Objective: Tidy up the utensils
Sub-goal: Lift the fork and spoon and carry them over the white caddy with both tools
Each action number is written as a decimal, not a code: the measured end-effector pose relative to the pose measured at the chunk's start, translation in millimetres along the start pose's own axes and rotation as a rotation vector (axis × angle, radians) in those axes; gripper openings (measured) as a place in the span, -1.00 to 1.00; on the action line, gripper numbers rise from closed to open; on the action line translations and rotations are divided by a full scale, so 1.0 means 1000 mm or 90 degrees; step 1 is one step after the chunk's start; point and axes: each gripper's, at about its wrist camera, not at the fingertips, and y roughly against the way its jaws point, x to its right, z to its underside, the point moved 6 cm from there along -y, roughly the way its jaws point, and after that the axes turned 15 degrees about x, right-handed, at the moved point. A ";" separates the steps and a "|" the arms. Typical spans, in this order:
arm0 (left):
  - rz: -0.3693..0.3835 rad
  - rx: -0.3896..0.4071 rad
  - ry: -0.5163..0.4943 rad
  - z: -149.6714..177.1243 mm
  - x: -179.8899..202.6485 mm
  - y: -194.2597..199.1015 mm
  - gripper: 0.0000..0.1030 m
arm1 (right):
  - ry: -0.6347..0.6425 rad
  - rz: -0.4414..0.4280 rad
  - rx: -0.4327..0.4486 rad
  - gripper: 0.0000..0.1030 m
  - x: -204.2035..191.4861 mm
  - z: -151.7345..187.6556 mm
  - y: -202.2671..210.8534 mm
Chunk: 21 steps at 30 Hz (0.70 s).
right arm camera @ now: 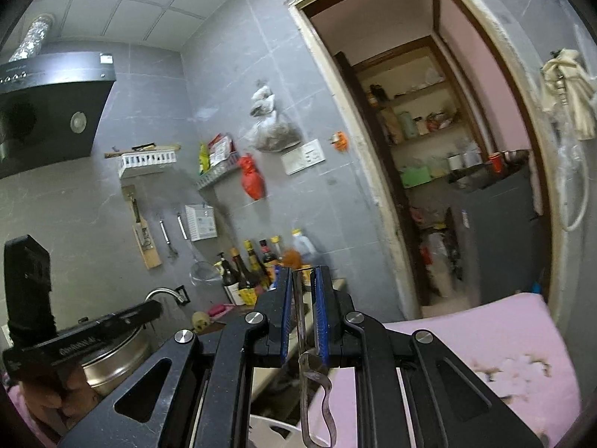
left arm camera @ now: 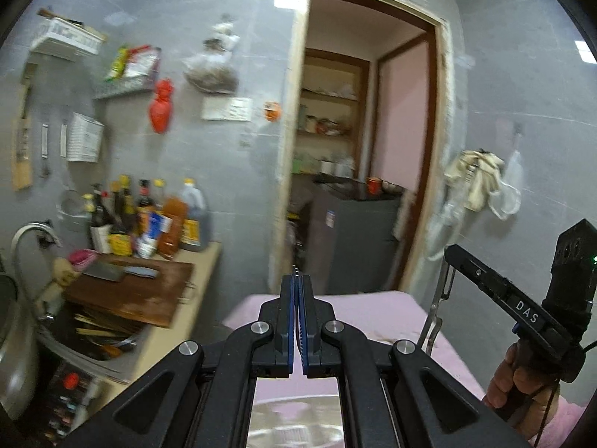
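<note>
My right gripper (right arm camera: 304, 272) is shut on a thin metal utensil (right arm camera: 303, 321), whose looped handle hangs down below the blue pads. The left wrist view shows this gripper (left arm camera: 449, 252) raised at the right in a person's hand, the utensil (left arm camera: 434, 310) dangling over the pink cloth. My left gripper (left arm camera: 296, 280) is shut, its blue pads pressed together. A tiny toothed tip pokes out above them; what it is I cannot tell. In the right wrist view the left gripper (right arm camera: 158, 308) is at the lower left.
A pink-covered table (left arm camera: 373, 310) lies below both grippers, with a shiny metal dish (left arm camera: 294, 422) and a white basket (right arm camera: 268, 425) beneath. At the left are a counter with a cutting board and cleaver (left arm camera: 104, 272), bottles (left arm camera: 149, 216), a sink and a steel pot (right arm camera: 112, 358). A doorway (left arm camera: 365, 149) opens ahead.
</note>
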 end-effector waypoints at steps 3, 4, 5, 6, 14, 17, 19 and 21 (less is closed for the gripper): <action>-0.032 -0.003 -0.010 0.001 -0.026 -0.002 -0.95 | -0.008 -0.006 -0.020 -0.78 -0.004 0.019 -0.013; -0.040 -0.006 -0.014 0.003 -0.032 -0.004 -0.95 | -0.011 -0.005 -0.034 -0.78 -0.005 0.030 -0.017; -0.048 -0.010 -0.021 0.005 -0.039 -0.005 -0.95 | -0.014 -0.004 -0.043 -0.78 -0.005 0.037 -0.020; -0.055 -0.016 -0.029 0.008 -0.045 -0.007 -0.95 | -0.016 -0.003 -0.052 -0.78 -0.004 0.044 -0.021; -0.060 -0.045 -0.086 0.035 -0.055 -0.016 -0.95 | -0.015 0.017 -0.111 -0.78 0.000 0.096 -0.022; -0.058 -0.048 -0.109 0.042 -0.053 -0.016 -0.95 | -0.013 0.020 -0.117 -0.78 0.004 0.105 -0.019; -0.056 -0.052 -0.114 0.048 -0.052 -0.017 -0.95 | -0.018 0.021 -0.118 -0.78 0.006 0.109 -0.018; -0.056 -0.056 -0.119 0.053 -0.051 -0.018 -0.95 | -0.015 0.024 -0.119 -0.78 0.006 0.113 -0.017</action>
